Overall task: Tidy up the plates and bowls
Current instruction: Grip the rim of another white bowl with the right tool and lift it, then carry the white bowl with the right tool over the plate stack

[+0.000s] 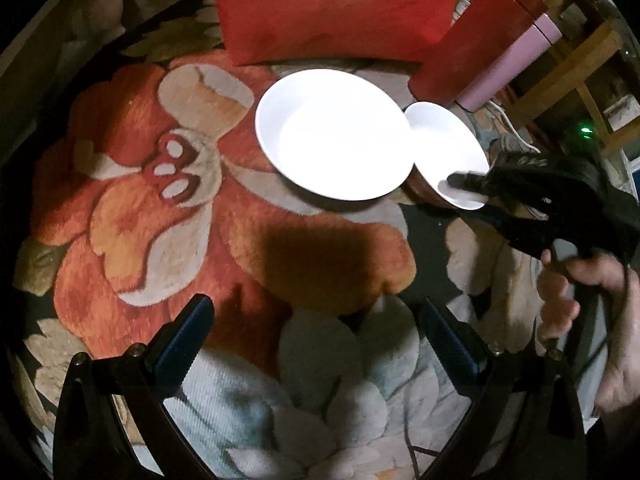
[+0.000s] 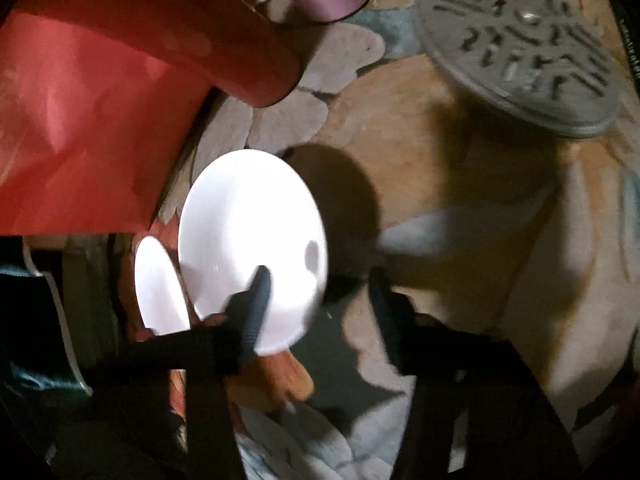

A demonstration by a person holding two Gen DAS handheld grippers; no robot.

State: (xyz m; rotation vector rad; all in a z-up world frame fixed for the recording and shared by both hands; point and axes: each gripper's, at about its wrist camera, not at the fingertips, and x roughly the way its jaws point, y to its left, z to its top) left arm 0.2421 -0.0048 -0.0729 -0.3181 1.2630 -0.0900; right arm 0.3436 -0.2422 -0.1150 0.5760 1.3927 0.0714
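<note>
Straddling the near rim of the small white ceramic bowl [image 2: 252, 240], right gripper [image 2: 320, 300] jaws; grip blurred, cannot tell. Left gripper [image 1: 316, 320] jaws wide apart over bare floral rug [image 1: 132, 208]. Large white plate [image 1: 332, 136] touching the bowl, mid-frame. Grey slotted disc [image 2: 520, 48] only in right view, upper right.

We see a floral rug [image 1: 168, 208] underfoot, red cushions [image 1: 336, 8] at its far edge, wooden furniture [image 1: 592, 60] far right, dim light.
</note>
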